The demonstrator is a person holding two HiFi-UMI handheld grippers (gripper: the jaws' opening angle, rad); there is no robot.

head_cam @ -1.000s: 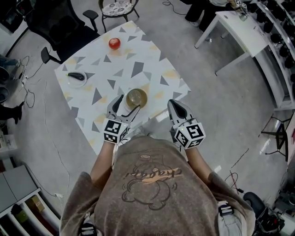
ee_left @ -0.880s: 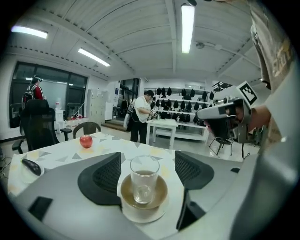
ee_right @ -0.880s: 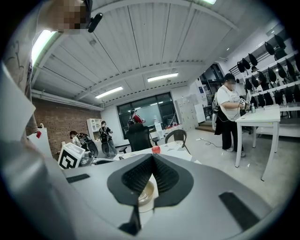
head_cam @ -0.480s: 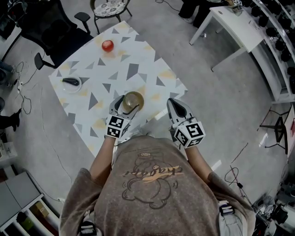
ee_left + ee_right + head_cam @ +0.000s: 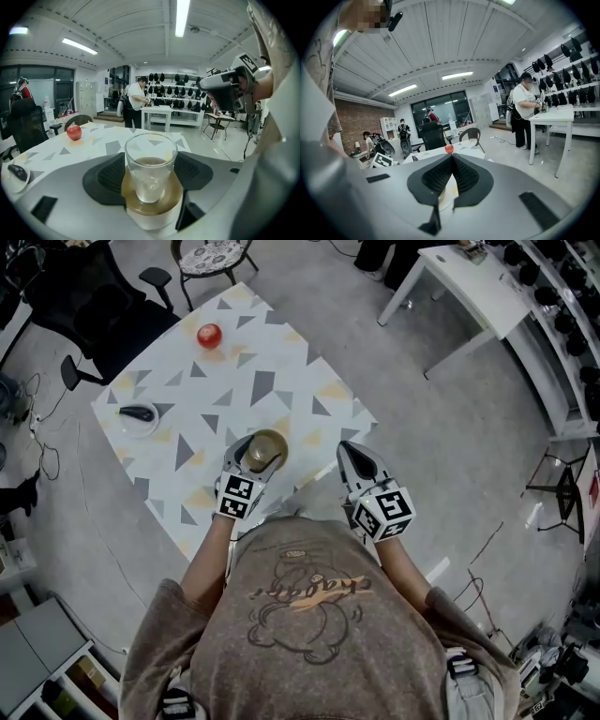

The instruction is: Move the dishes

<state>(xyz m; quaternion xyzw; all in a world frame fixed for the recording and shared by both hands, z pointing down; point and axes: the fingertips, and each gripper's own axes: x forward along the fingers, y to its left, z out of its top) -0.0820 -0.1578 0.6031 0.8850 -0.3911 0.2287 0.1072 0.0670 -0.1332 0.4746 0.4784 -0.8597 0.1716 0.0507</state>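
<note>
We find the left gripper [image 5: 257,456] with its jaws set apart and clamped on a round brown dish [image 5: 153,207]. One pad bears on each side of the dish rim. A clear glass [image 5: 150,161] stands upright on the dish, centred between the two fingers and rising above them. The glass holds a little pale liquid. The dish sits over the near edge of the table [image 5: 272,362], which is patterned with grey triangles.

The right gripper [image 5: 353,456] has its jaws pressed together with nothing between them. It is beside the left gripper, just off the table's near edge, and apart from the dish.

Beyond the left fingertips, well apart from them, a red apple [image 5: 209,335] rests near the far side of the table. To the left of those fingers, also well apart, a small white plate [image 5: 137,420] carries a dark object that we cannot identify.
</note>
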